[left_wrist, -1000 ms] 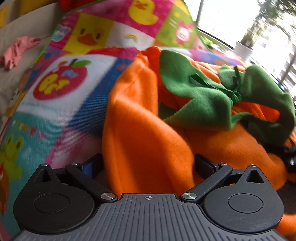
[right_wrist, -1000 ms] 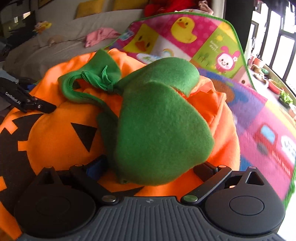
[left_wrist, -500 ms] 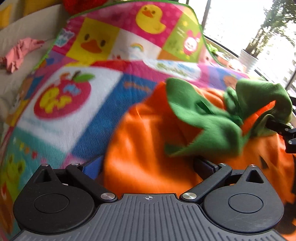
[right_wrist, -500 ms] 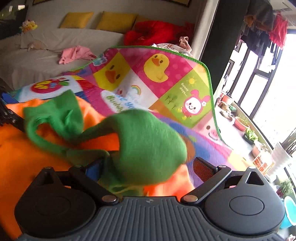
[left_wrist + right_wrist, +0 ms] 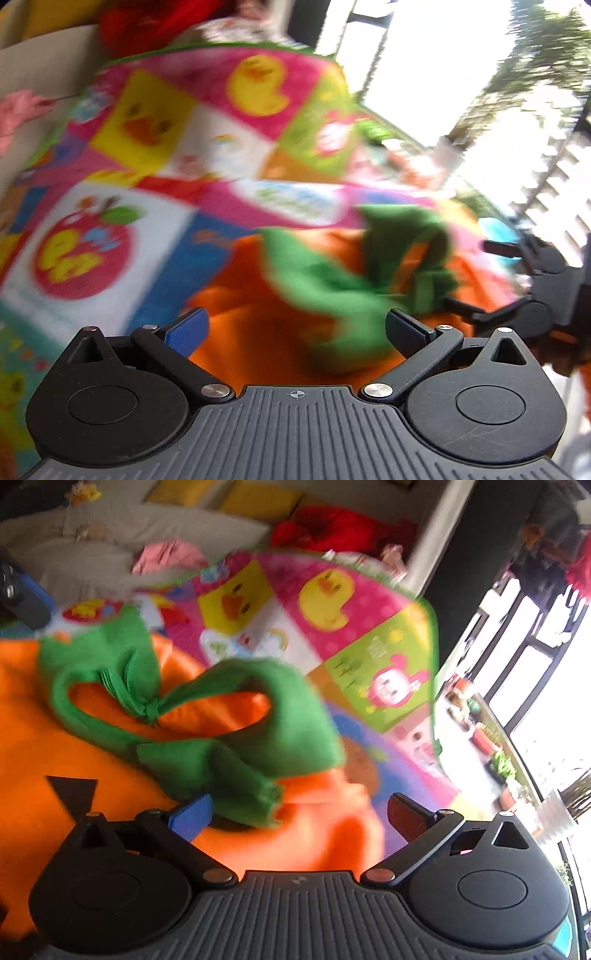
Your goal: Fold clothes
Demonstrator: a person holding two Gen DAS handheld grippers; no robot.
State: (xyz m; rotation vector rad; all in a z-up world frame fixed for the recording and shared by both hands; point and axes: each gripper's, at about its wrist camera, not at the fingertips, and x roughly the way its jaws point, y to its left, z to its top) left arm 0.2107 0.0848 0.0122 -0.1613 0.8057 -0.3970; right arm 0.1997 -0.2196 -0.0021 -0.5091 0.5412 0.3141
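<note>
Orange pumpkin costume on play mat | left tongs spread | right tongs spread

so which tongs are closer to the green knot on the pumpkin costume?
Right, as far as the blur allows. The knot sits just ahead of the right tongs, left of centre. The left tongs see it further off, toward the right tongs' side.

Orange fleece pumpkin costume with knotted green collar, black triangle eye, rumpled on the play mat.
</note>
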